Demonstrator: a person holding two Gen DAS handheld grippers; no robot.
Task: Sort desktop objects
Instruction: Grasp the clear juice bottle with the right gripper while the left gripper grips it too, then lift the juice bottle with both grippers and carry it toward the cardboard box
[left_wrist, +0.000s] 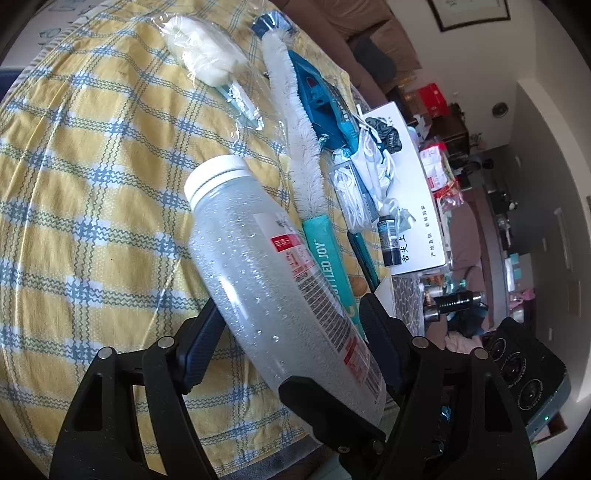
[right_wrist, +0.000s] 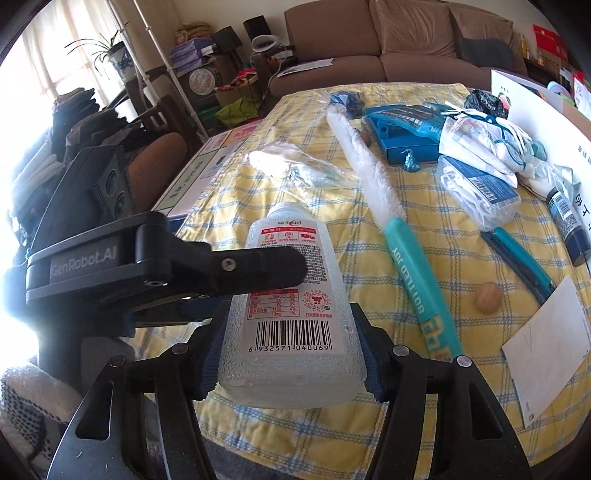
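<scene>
Clear textured plastic bottle with white cap (right_wrist: 291, 310), lifted over the near edge of the yellow checked tablecloth (right_wrist: 424, 229): right gripper (right_wrist: 290, 354) clamps its base, left gripper (left_wrist: 291, 325) closes around mid-body, apparently steadying a two-handed transfer.
</scene>
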